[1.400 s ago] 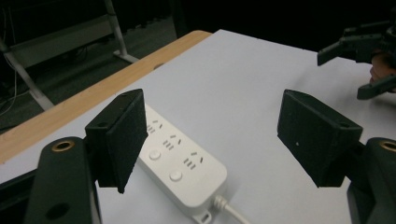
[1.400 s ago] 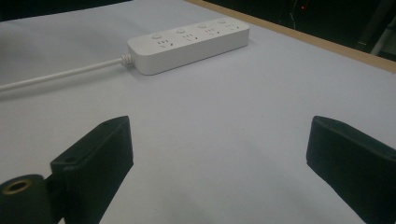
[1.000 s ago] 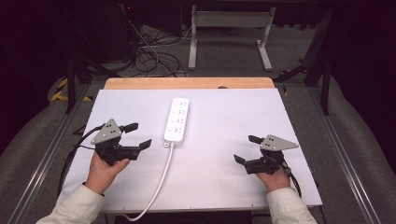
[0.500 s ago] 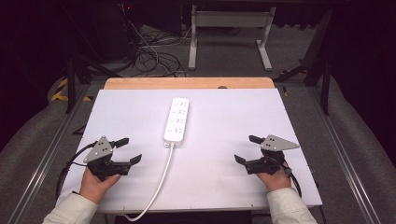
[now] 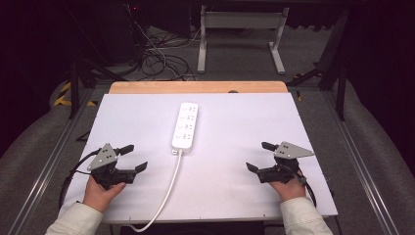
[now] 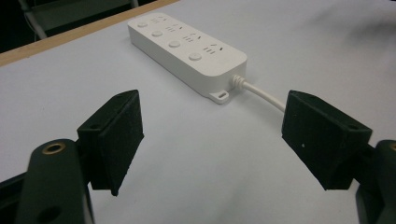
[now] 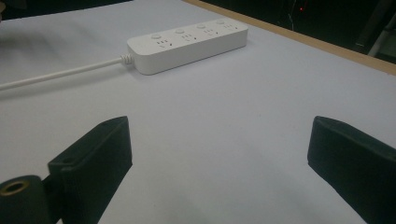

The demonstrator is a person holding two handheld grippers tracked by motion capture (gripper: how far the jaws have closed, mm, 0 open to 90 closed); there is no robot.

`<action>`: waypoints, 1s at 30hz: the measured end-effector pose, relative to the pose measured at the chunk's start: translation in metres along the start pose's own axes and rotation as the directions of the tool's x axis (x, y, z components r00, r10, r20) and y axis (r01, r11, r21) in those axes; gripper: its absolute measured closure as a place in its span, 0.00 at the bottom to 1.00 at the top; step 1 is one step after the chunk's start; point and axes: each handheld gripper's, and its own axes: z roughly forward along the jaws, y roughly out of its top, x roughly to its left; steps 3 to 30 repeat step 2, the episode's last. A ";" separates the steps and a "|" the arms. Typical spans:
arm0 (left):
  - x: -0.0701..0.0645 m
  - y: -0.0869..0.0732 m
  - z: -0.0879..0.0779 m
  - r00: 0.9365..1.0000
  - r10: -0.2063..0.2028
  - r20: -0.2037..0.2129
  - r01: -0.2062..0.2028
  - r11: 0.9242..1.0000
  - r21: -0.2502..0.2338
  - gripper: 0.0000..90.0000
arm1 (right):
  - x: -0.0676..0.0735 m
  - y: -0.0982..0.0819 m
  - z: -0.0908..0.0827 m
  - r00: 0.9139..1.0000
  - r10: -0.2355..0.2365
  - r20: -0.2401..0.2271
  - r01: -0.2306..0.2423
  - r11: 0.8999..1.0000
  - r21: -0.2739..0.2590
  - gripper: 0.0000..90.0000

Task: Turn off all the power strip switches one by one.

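A white power strip (image 5: pixel 185 125) (image 6: pixel 186 42) (image 7: pixel 187 42) with several sockets and buttons lies lengthwise at the table's middle, toward the back. Its white cable (image 5: pixel 163 193) (image 6: pixel 265 93) (image 7: pixel 56 76) runs to the front edge and hangs off it. My left gripper (image 5: pixel 133 158) (image 6: pixel 212 140) rests low at the front left, open and empty, pointing right toward the strip's cable end. At the front right my right gripper (image 5: pixel 260 156) (image 7: pixel 219 161) is open with nothing between its black pads, pointing left across the table.
The white table top (image 5: pixel 235 122) has a wooden strip (image 5: pixel 195 87) along its far edge. Behind it stand a metal frame's legs (image 5: pixel 240 36) and loose floor cables (image 5: pixel 161 58). Grey padded rails (image 5: pixel 39 147) flank both sides.
My left gripper has drawn back toward the front-left corner and sunk closer to the table. The right gripper and the power strip have stayed put.
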 end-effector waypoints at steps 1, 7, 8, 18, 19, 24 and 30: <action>0.000 0.000 0.000 1.000 -0.002 0.001 0.002 1.000 -0.003 0.23 | 0.000 0.000 0.000 1.000 0.000 0.000 0.000 1.000 0.000 0.08; 0.000 0.000 0.000 1.000 -0.002 0.000 0.002 1.000 -0.004 0.23 | 0.000 0.000 0.000 1.000 0.000 0.000 0.000 1.000 0.000 0.08; 0.000 0.000 0.000 1.000 -0.002 0.000 0.002 1.000 -0.004 0.23 | 0.000 0.000 0.000 1.000 0.000 0.000 0.000 1.000 0.000 0.08; 0.000 0.000 0.000 1.000 -0.002 0.000 0.002 1.000 -0.004 0.23 | 0.000 0.000 0.000 1.000 0.000 0.000 0.000 1.000 0.000 0.08; 0.000 0.000 0.000 1.000 -0.002 0.000 0.002 1.000 -0.004 0.23 | 0.000 0.000 0.000 1.000 0.000 0.000 0.000 1.000 0.000 0.08; 0.000 0.000 0.000 1.000 -0.002 0.000 0.002 1.000 -0.004 0.23 | 0.000 0.000 0.000 1.000 0.000 0.000 0.000 1.000 0.000 0.08; 0.000 0.000 0.000 1.000 -0.002 0.000 0.002 1.000 -0.004 0.23 | 0.000 0.000 0.000 1.000 0.000 0.000 0.000 1.000 0.000 0.08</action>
